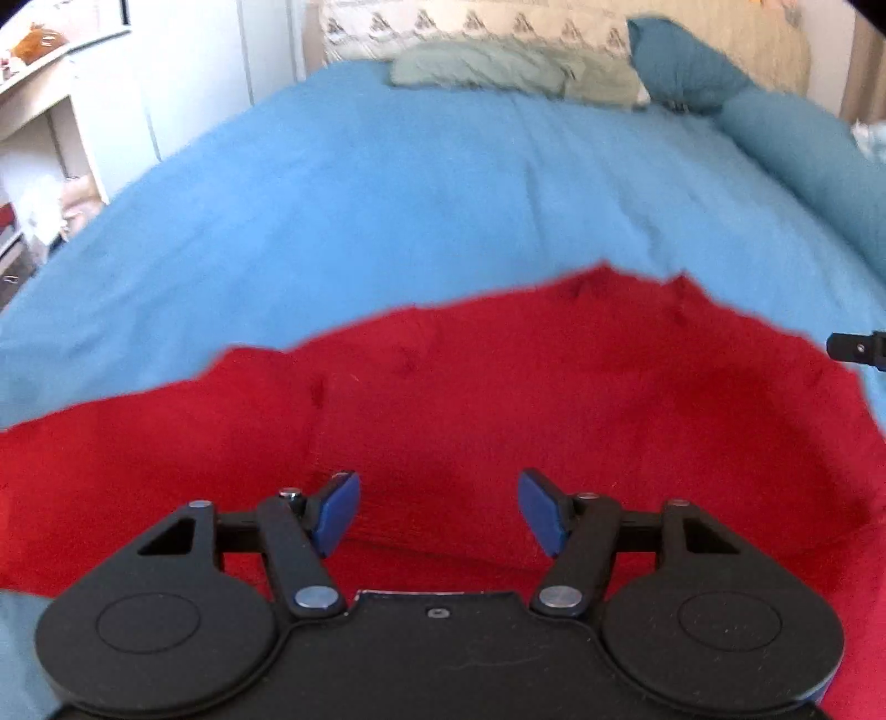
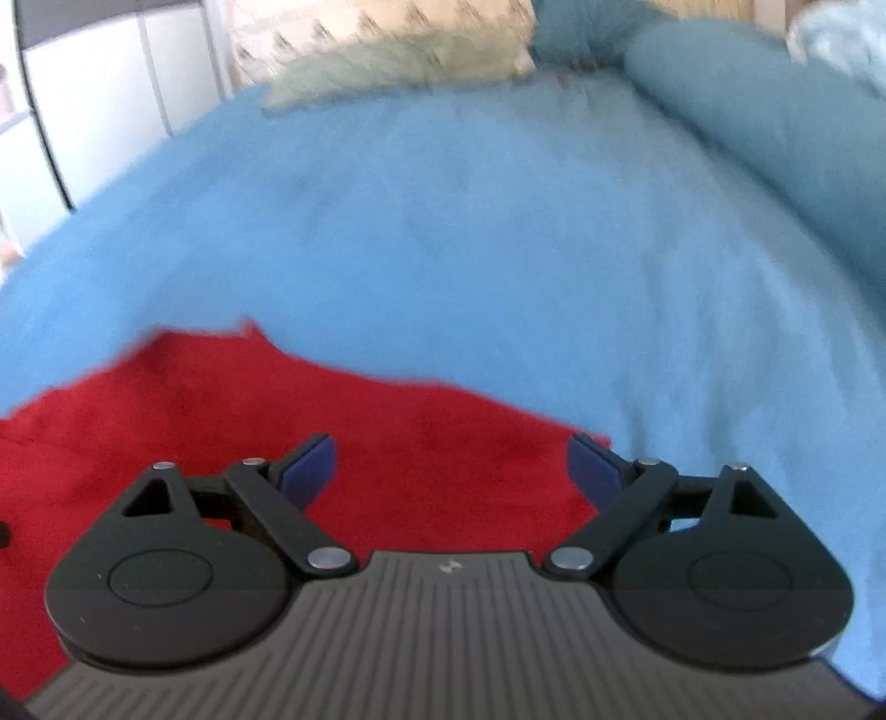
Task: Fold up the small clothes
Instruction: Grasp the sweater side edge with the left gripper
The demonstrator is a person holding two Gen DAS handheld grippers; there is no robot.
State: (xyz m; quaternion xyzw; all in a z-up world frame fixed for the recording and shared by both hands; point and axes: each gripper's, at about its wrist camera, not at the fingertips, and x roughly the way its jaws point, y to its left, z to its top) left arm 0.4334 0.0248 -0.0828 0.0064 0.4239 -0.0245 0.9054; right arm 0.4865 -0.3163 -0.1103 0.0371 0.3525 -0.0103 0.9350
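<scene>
A red garment [image 1: 470, 399] lies spread on the blue bedspread [image 1: 387, 183]. My left gripper [image 1: 437, 512] is open, its blue pads apart, low over the near part of the red cloth and holding nothing. My right gripper [image 2: 451, 471] is open and empty over the garment's right corner [image 2: 387, 437]. A tip of the right gripper [image 1: 858, 348] shows at the right edge of the left wrist view. The garment's near edge is hidden under both grippers.
A grey-green cloth [image 1: 509, 69] and patterned pillow [image 1: 470, 27] lie at the head of the bed. A teal pillow [image 1: 686, 61] and teal bolster [image 1: 814, 155] lie along the right. White shelves [image 1: 50, 111] stand left of the bed.
</scene>
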